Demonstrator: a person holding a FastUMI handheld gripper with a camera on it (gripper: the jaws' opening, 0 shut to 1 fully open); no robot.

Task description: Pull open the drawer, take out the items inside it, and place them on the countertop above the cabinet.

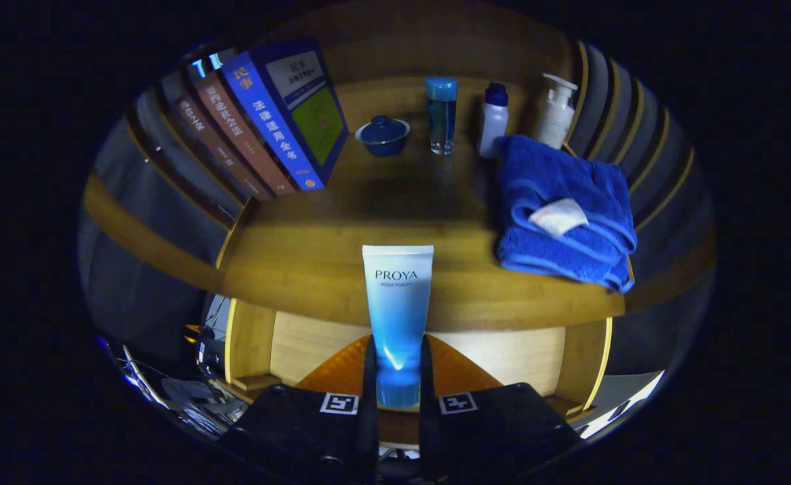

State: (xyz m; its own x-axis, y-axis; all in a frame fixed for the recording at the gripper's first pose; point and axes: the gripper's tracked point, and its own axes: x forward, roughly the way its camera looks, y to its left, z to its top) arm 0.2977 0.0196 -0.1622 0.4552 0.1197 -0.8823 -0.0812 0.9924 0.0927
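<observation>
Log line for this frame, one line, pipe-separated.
claw shut on tube | tube upright, cap down | over countertop front edge | not yet placed

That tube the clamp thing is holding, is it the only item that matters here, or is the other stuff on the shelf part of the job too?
Part of the job:
- tube, gripped by the gripper
- countertop, where it goes
- open drawer, below the tube

Just lying about:
- books
- lidded bowl
- clear bottle
- small white bottle
- pump bottle
- folded blue towel
</observation>
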